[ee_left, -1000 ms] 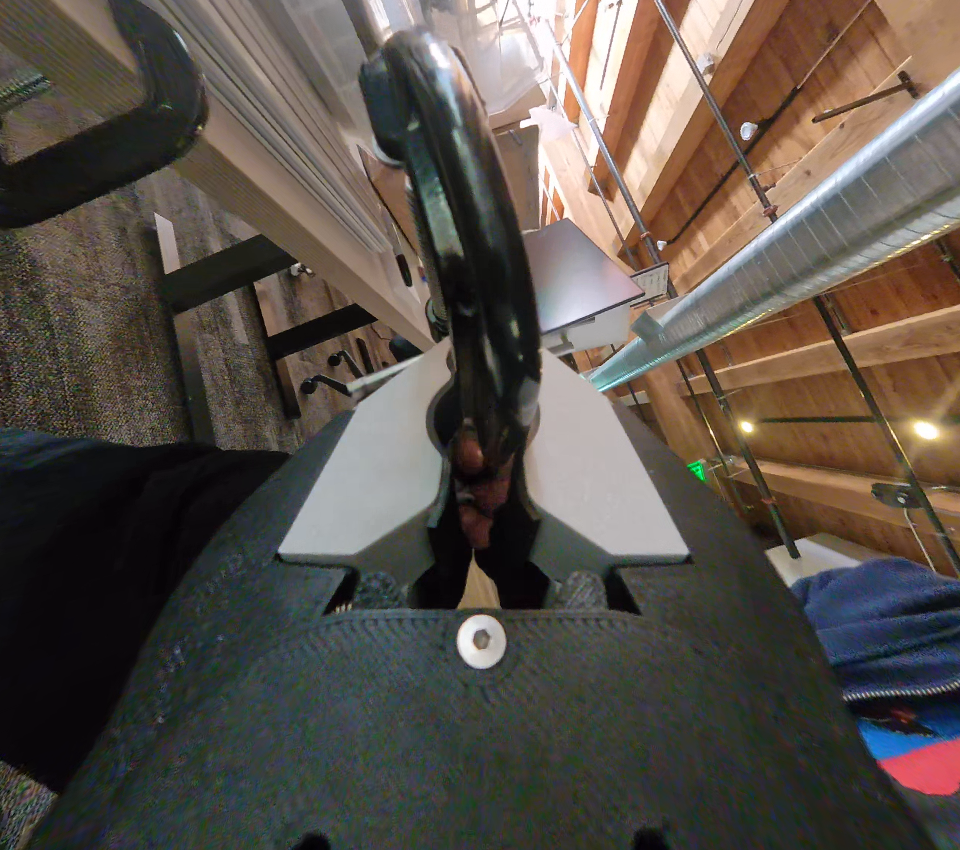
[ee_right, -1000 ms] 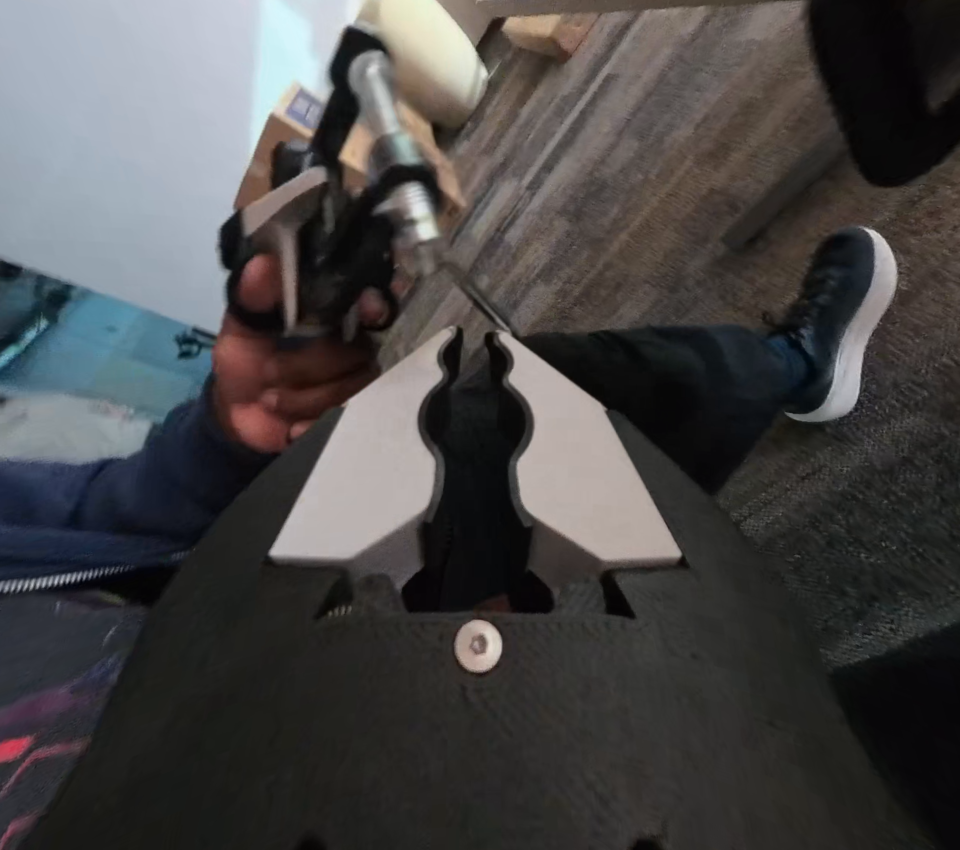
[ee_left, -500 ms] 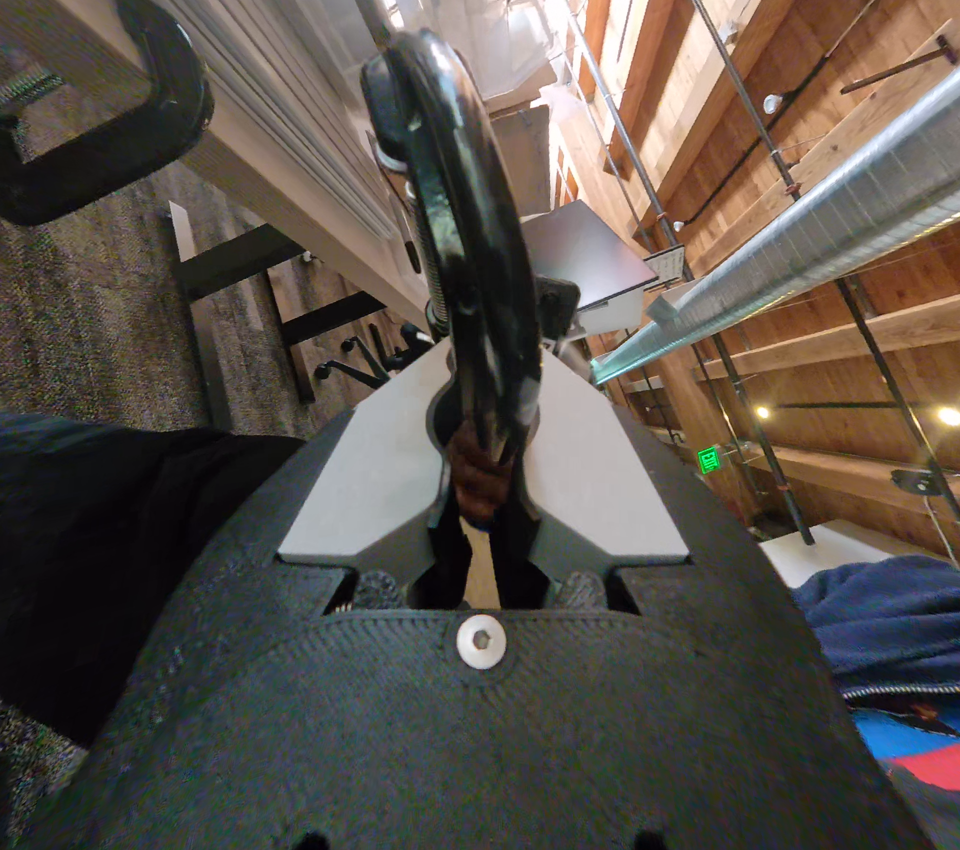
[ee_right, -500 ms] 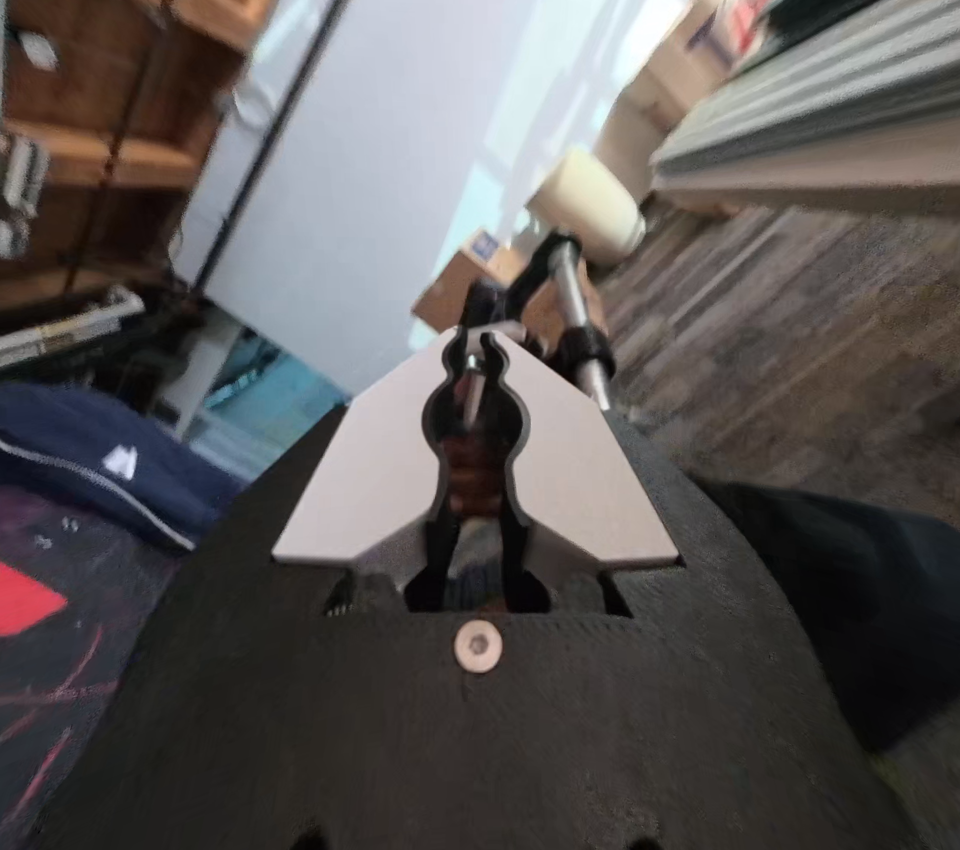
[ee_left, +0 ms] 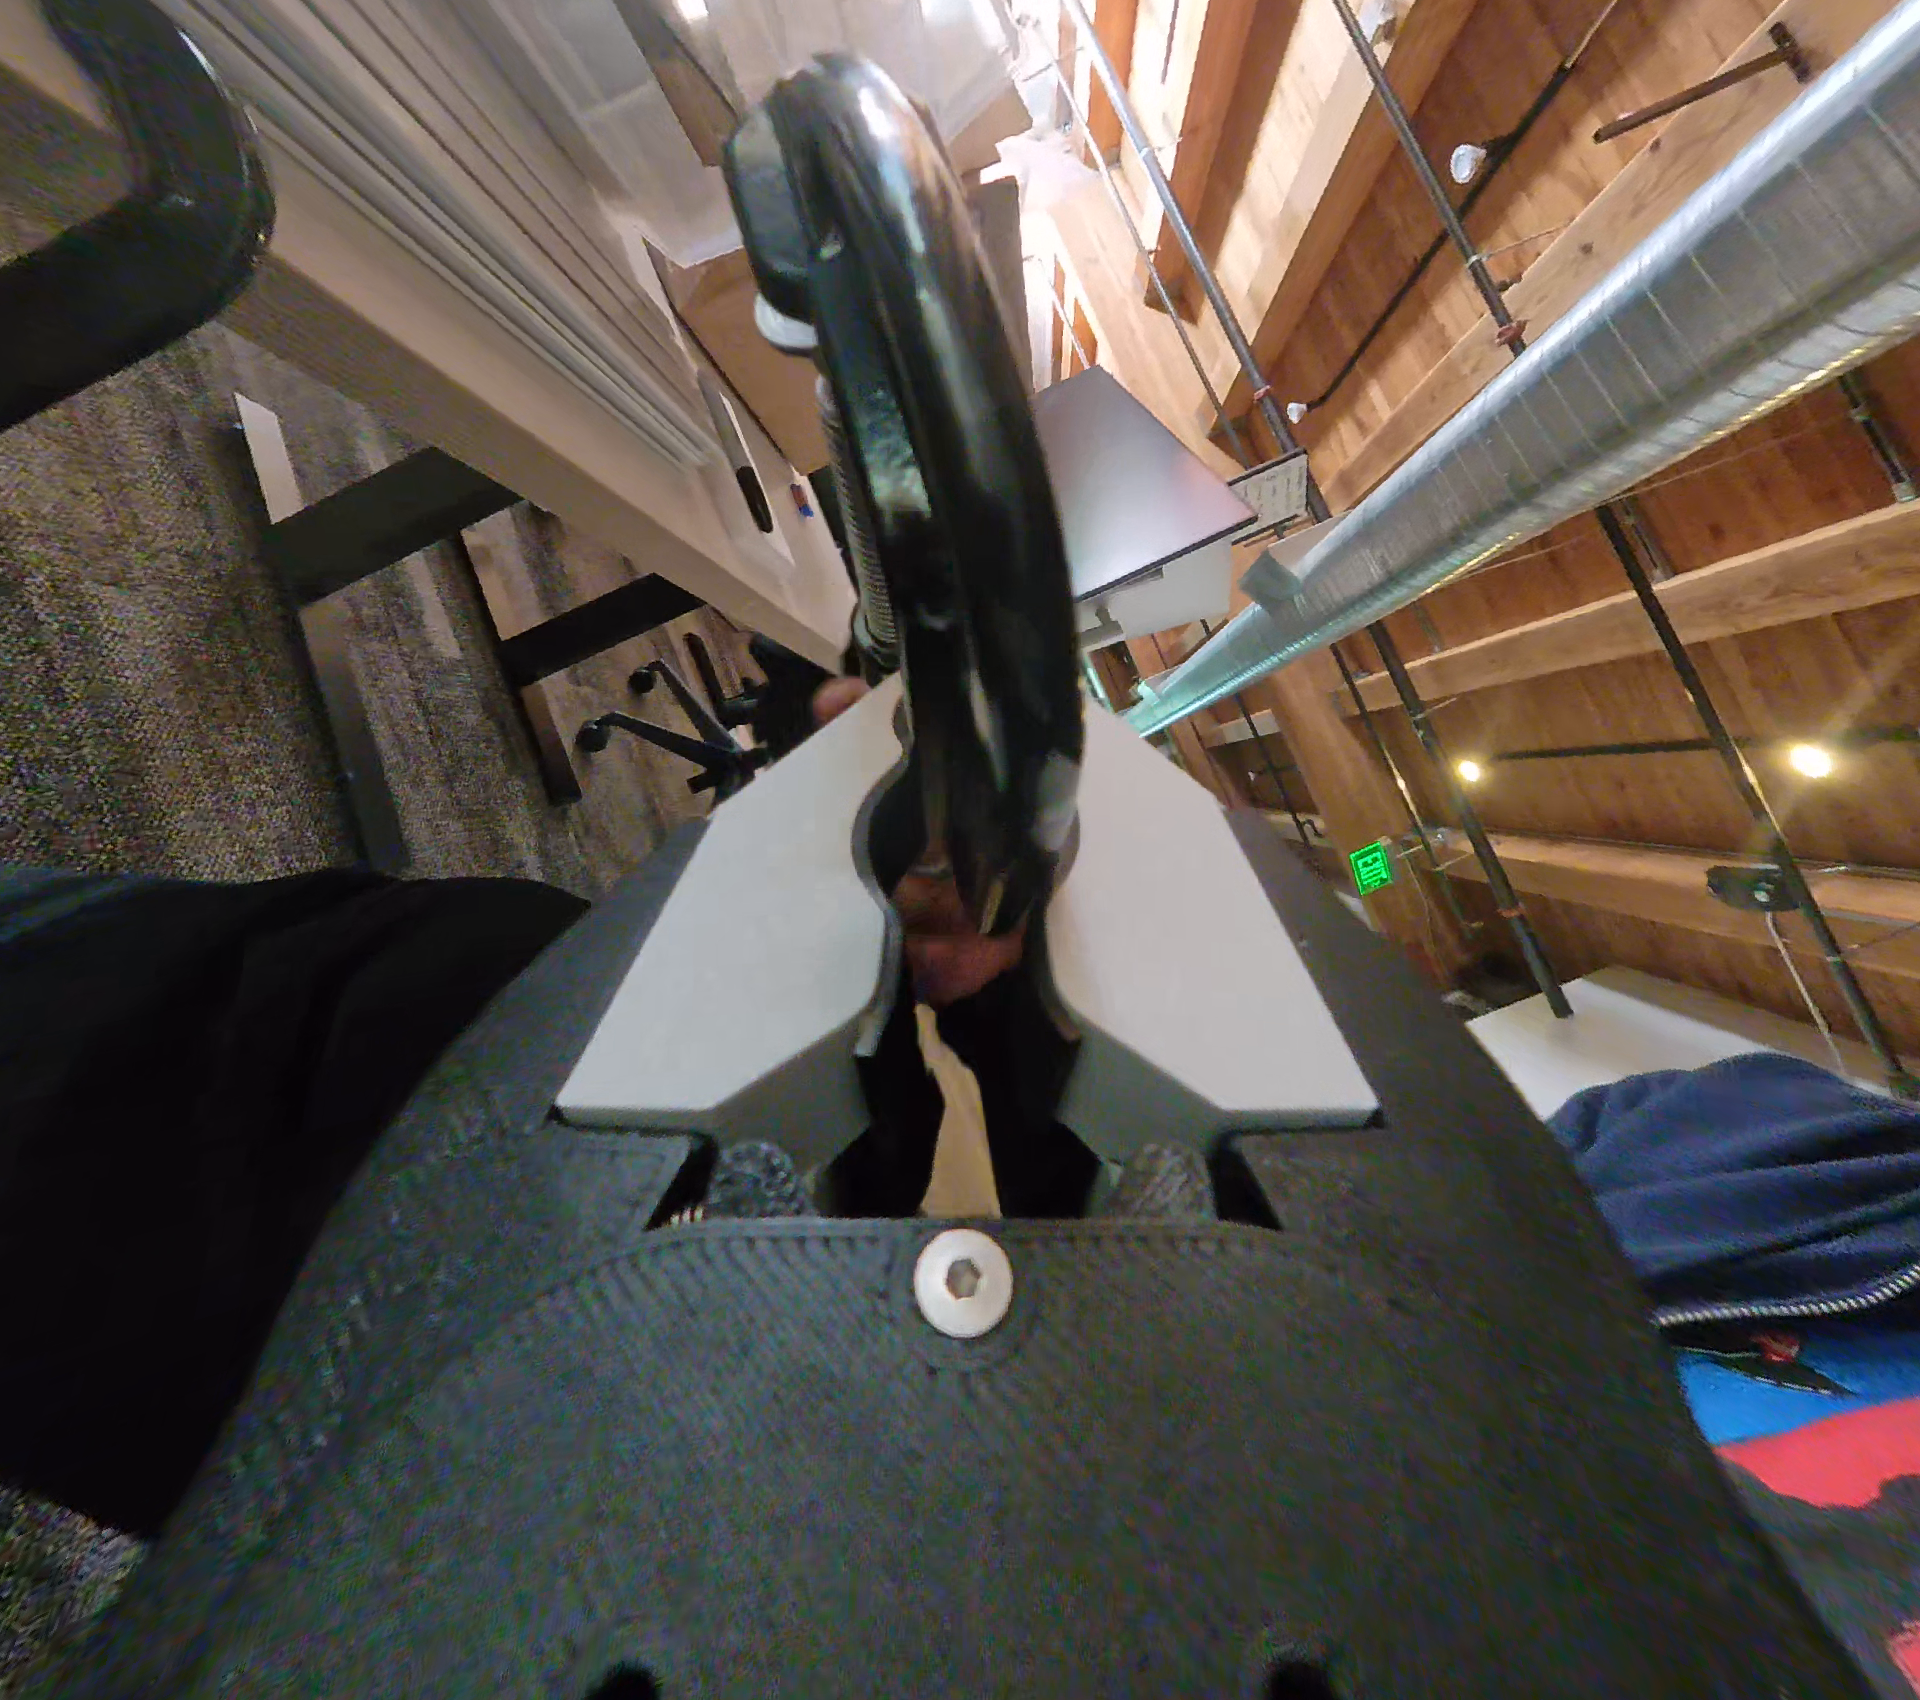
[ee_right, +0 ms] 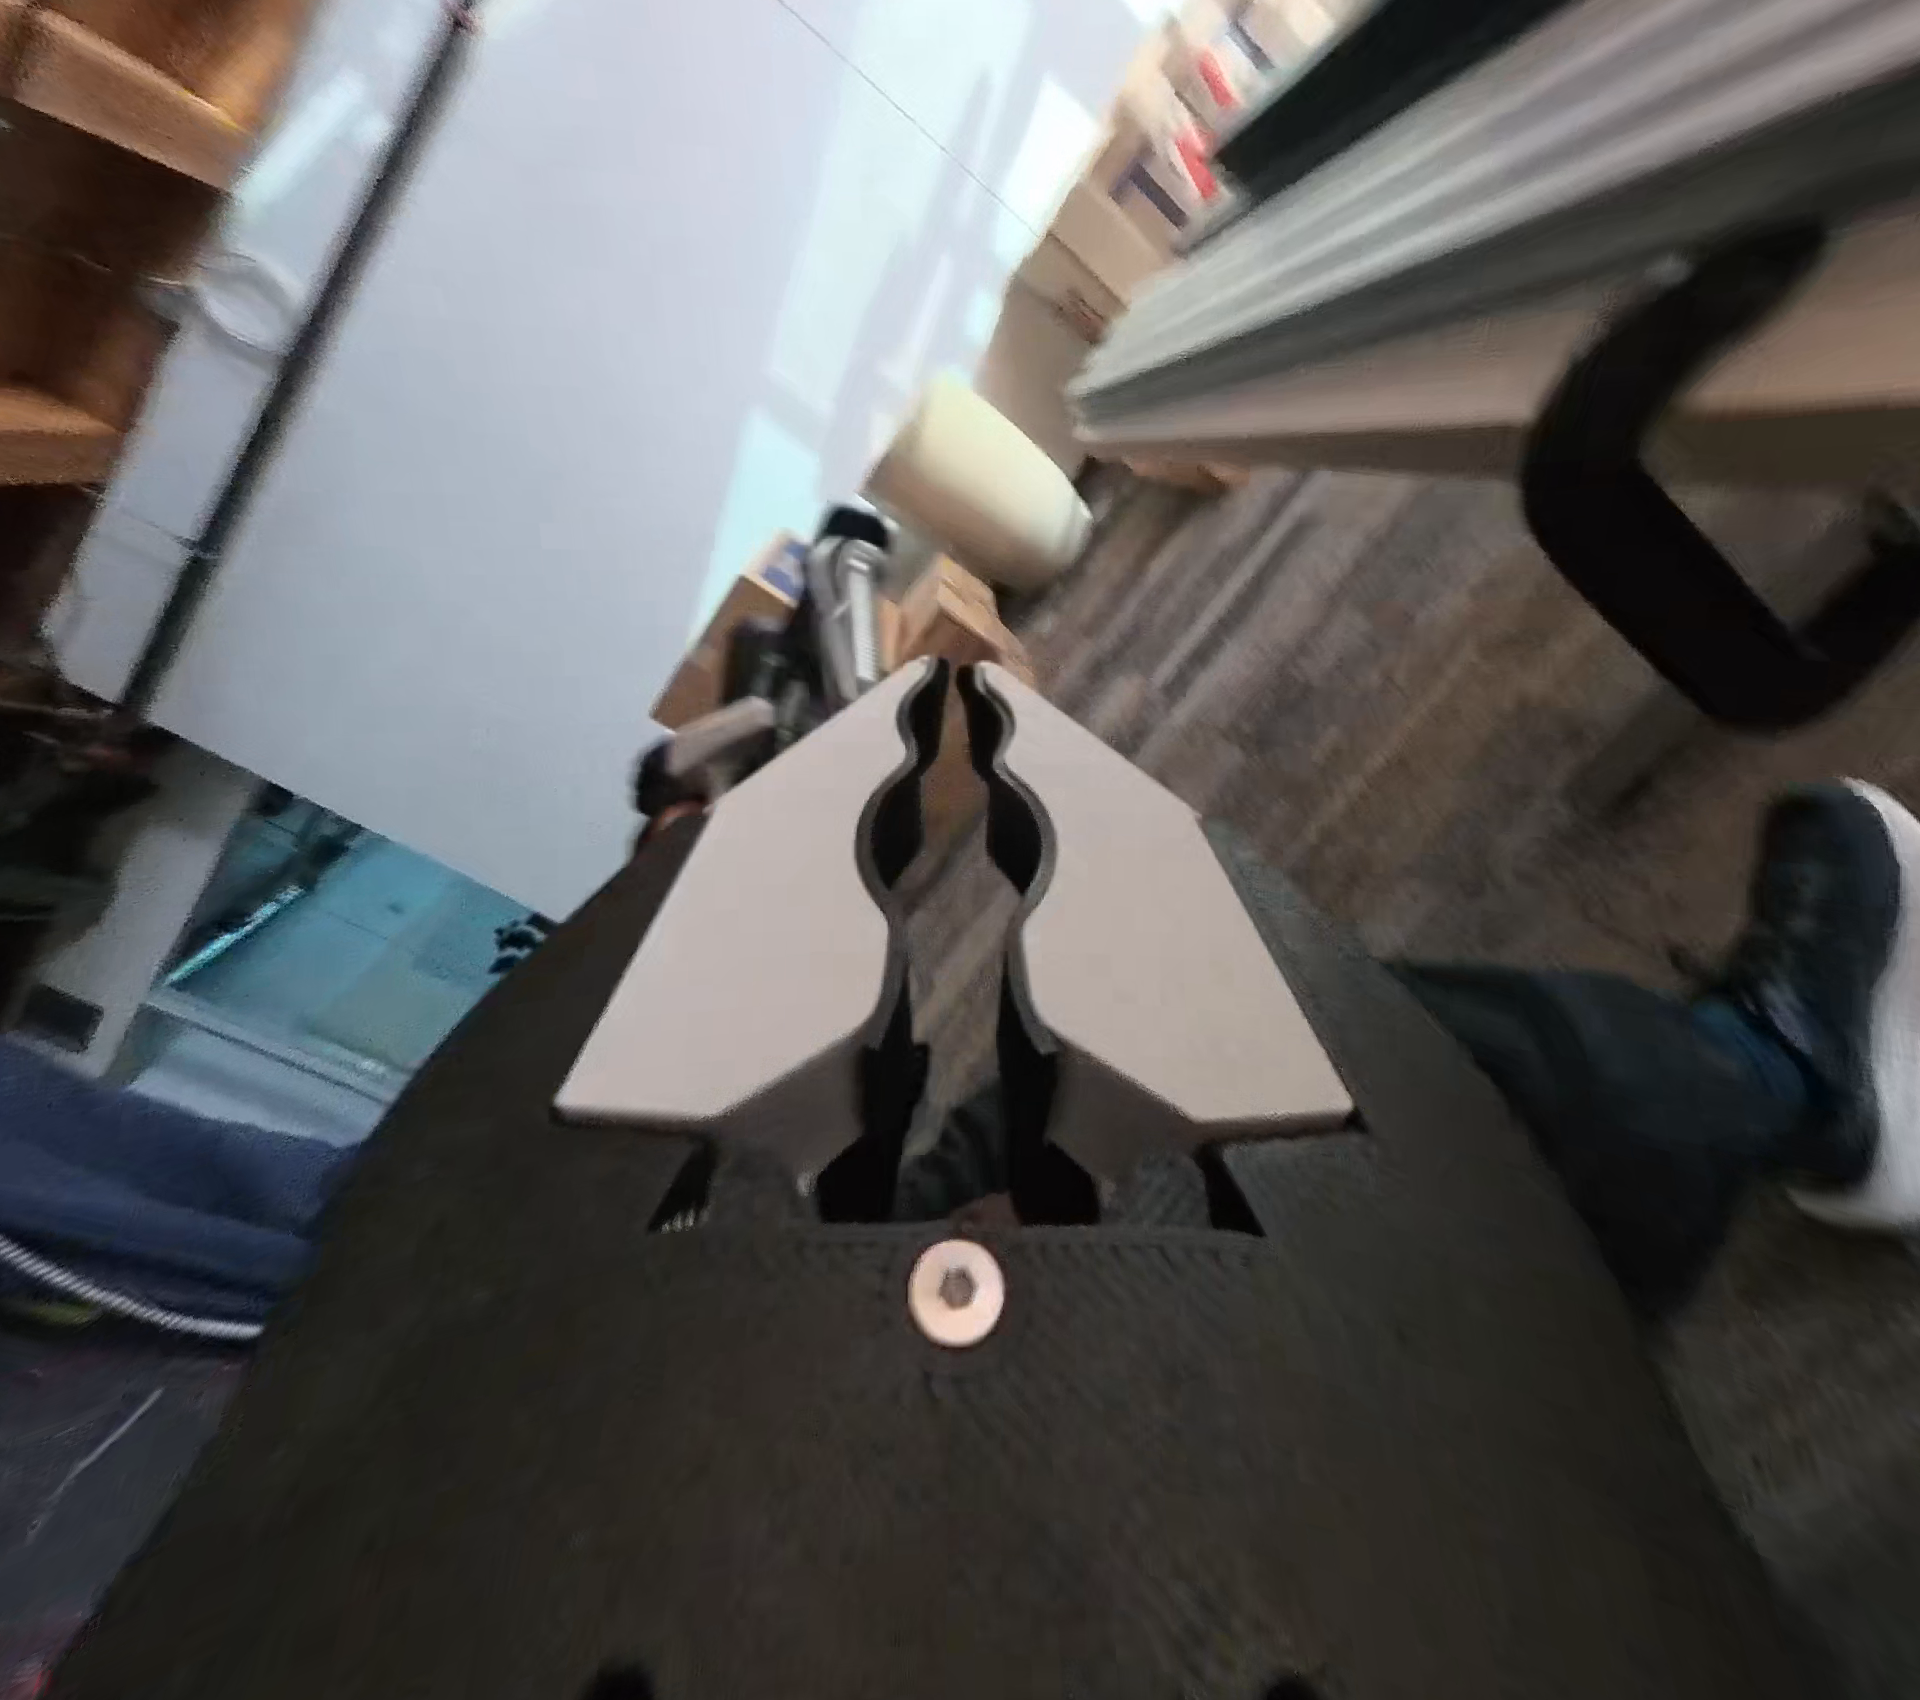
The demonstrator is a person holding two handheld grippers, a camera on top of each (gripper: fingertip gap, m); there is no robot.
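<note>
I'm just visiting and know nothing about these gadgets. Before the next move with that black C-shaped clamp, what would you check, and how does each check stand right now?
1. Left gripper closed on the black C-clamp: ok, the frame sits pinched between its fingers.
2. Clamp seated straight: cannot tell, it rises steeply out of the fingers.
3. Right gripper free: ok, fingertips nearly together with nothing between them.
4. Right view sharp enough to aim: not ok, it is motion-blurred.
5. Clamp's screw within the right gripper's reach: cannot tell, it shows just beyond and left of the fingertips.
6. Second clamp on the table edge out of the way: ok, it sits off to the right.
</note>
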